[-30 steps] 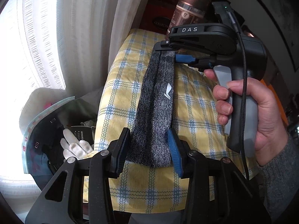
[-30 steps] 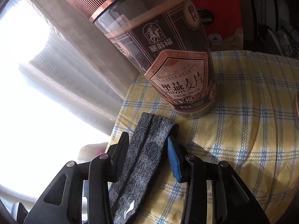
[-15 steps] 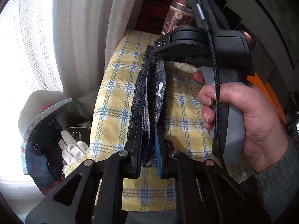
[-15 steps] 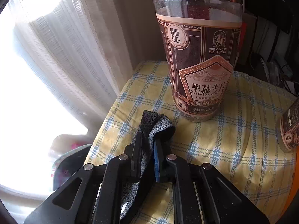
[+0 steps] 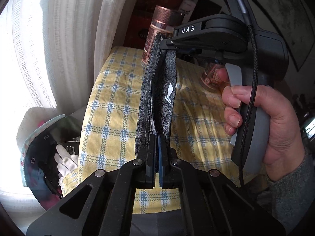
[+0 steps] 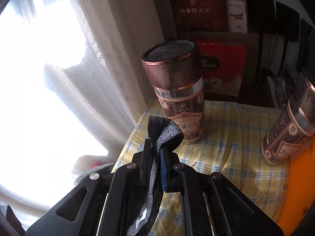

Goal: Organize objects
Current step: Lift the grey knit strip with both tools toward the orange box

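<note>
Headband (image 5: 155, 98), grey with a white logo, hangs stretched in mid-frame above the checked tablecloth (image 5: 110, 106), the left gripper (image 5: 157, 151) clamped on its near end and the right gripper (image 6: 155, 157) pinching the far end. Judged step: lifting it clear. Next calls for folding or carrying it without slackening either grip.

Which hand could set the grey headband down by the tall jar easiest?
Probably the right gripper: it pinches the headband end nearest the tall jar, while the left gripper holds the far end.
</note>
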A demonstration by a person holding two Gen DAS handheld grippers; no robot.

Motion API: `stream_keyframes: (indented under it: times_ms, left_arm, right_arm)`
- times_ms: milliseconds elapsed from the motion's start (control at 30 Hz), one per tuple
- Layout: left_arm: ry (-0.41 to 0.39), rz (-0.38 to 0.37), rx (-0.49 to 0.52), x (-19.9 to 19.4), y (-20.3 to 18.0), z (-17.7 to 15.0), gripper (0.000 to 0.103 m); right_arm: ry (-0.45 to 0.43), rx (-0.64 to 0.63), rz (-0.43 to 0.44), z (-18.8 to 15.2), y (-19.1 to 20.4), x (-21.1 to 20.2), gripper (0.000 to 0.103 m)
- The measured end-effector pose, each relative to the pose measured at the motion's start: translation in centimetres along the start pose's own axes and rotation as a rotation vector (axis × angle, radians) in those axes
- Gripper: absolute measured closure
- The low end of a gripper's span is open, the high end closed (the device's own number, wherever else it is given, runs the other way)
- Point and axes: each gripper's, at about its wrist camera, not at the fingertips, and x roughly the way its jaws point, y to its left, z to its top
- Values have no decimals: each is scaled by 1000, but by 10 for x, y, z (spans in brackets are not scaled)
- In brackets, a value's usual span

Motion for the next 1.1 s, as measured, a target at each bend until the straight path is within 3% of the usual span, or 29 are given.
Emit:
stream_keyframes:
  times_ms: [133, 167, 533, 733, 1100]
  left_arm:
    - [-8, -26, 35, -4, -22, 5, 101]
    - [-8, -34, 41, -4, -26, 5, 101]
    - [2, -146, 149, -6, -101, 18, 101]
    - [29, -222, 195, 2, -144, 26, 101]
    - [93, -348, 247, 29, -220, 39, 101]
  right_arm:
    - [-35, 1, -4, 17, -4, -29, 96]
    - [-46, -1, -9, 8, -4, -44, 96]
    - [-114, 17, -77, 28, -69, -128, 96]
    - [-110, 65, -114, 41, -122, -143, 96]
    - [-126, 146, -207, 31, -193, -196, 96]
